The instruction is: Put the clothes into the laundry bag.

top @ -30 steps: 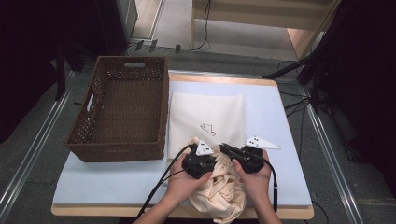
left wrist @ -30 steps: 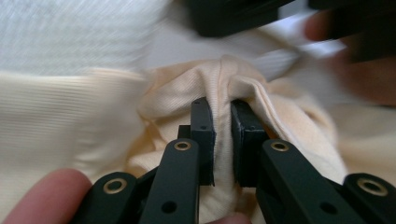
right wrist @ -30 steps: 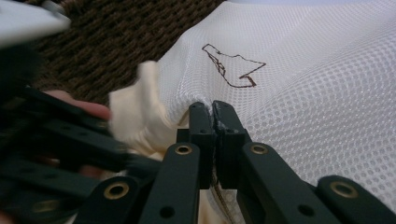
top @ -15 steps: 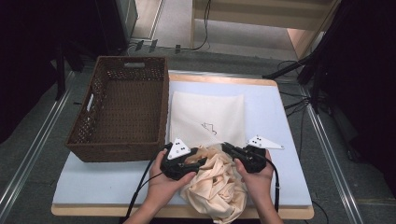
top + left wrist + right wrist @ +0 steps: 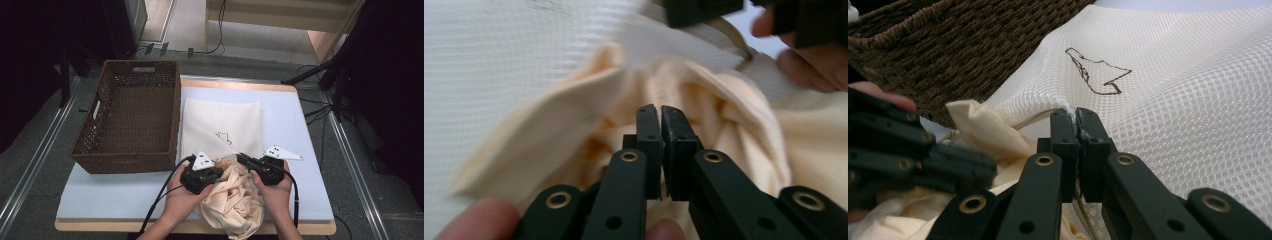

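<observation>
Even overhead light falls on the desk (image 5: 300, 130), bright at its blue top, while the floor around the desk sinks into near black. The basket (image 5: 131, 117) casts only a soft shadow. In the left gripper view the cream cloth (image 5: 704, 95) is smeared with motion blur; the right gripper view stays sharp on the mesh bag (image 5: 1198, 100).

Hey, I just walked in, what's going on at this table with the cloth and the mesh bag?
A person at the table is working a crumpled cream cloth toward a white mesh laundry bag that lies flat beside a brown wicker basket. The right gripper is shut on the bag's near edge, holding it by the opening. The left gripper has just been closing, and its jaws now stand shut amid the cloth's folds; whether it pinches any fabric is hard to tell.
</observation>
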A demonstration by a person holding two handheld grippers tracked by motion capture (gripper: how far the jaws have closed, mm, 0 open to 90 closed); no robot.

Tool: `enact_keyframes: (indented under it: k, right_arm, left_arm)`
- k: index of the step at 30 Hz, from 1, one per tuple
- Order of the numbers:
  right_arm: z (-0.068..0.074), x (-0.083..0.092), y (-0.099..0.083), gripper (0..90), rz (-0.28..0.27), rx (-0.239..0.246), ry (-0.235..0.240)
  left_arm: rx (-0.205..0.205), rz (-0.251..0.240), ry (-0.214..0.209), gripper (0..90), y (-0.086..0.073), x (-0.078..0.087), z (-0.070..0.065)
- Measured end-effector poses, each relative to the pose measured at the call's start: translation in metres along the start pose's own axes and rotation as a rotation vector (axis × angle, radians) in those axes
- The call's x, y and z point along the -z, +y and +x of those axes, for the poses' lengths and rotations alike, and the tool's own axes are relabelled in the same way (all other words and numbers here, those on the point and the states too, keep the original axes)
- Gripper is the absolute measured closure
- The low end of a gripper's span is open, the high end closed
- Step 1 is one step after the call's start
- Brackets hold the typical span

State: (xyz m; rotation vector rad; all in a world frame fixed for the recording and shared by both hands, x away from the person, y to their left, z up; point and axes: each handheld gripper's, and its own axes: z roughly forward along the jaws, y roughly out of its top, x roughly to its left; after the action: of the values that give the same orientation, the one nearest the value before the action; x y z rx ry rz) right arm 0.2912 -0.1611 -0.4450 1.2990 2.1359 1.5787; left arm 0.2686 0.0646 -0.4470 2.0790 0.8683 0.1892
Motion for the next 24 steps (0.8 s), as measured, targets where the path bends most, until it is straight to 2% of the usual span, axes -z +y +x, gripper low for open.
enact_keyframes:
  k: [3,5,6,8,9,11,13,15,16,18,21,22,24]
  right_arm:
    - [0.002,0.0,0.001,88.2,-0.003,0.002,0.003]
    - [0.003,0.001,0.001,88.2,-0.006,0.005,0.008]
    - [0.003,0.001,0.002,88.2,-0.008,0.008,0.009]
    - [0.004,0.003,0.002,88.2,-0.009,0.002,0.01]
    - [0.003,0.003,0.002,88.1,-0.011,0.001,0.011]
    - [0.002,0.004,0.002,88.1,-0.01,0.002,0.012]
    - [0.001,0.005,0.002,88.1,-0.011,-0.002,0.012]
    - [0.001,0.004,0.002,88.1,-0.011,0.0,0.011]
    - [0.0,0.004,0.001,88.2,-0.011,0.003,0.01]
    - [0.0,0.003,0.001,88.1,-0.008,-0.001,0.008]
    - [0.0,0.002,0.001,88.1,-0.005,0.0,0.007]
    - [-0.001,0.002,0.001,88.1,-0.006,0.002,0.006]
    - [0.0,0.001,0.001,88.2,-0.004,-0.002,0.006]
  left_arm:
    - [-0.033,0.031,0.013,86.6,0.002,-0.014,-0.007]
    - [-0.041,0.069,0.056,87.2,0.004,-0.023,-0.007]
    - [-0.039,0.077,0.087,87.4,0.004,-0.026,-0.006]
    - [-0.083,0.088,0.22,87.5,0.004,-0.033,-0.003]
    - [-0.093,0.098,0.243,88.4,0.003,-0.036,-0.001]
    - [-0.066,0.089,0.209,87.6,0.003,-0.034,0.006]
    - [-0.035,0.067,0.169,78.0,0.004,-0.023,0.01]
    - [0.019,0.02,0.095,68.3,0.005,-0.011,0.012]
    - [0.031,-0.001,0.055,63.9,0.005,-0.005,0.012]
    - [0.025,-0.04,0.006,56.7,0.006,0.005,0.007]
    - [0.018,-0.08,-0.097,46.3,0.008,0.013,-0.002]
    - [0.017,-0.072,-0.129,42.4,0.009,0.011,-0.005]
    - [0.005,-0.026,-0.15,34.1,0.009,0.003,-0.011]
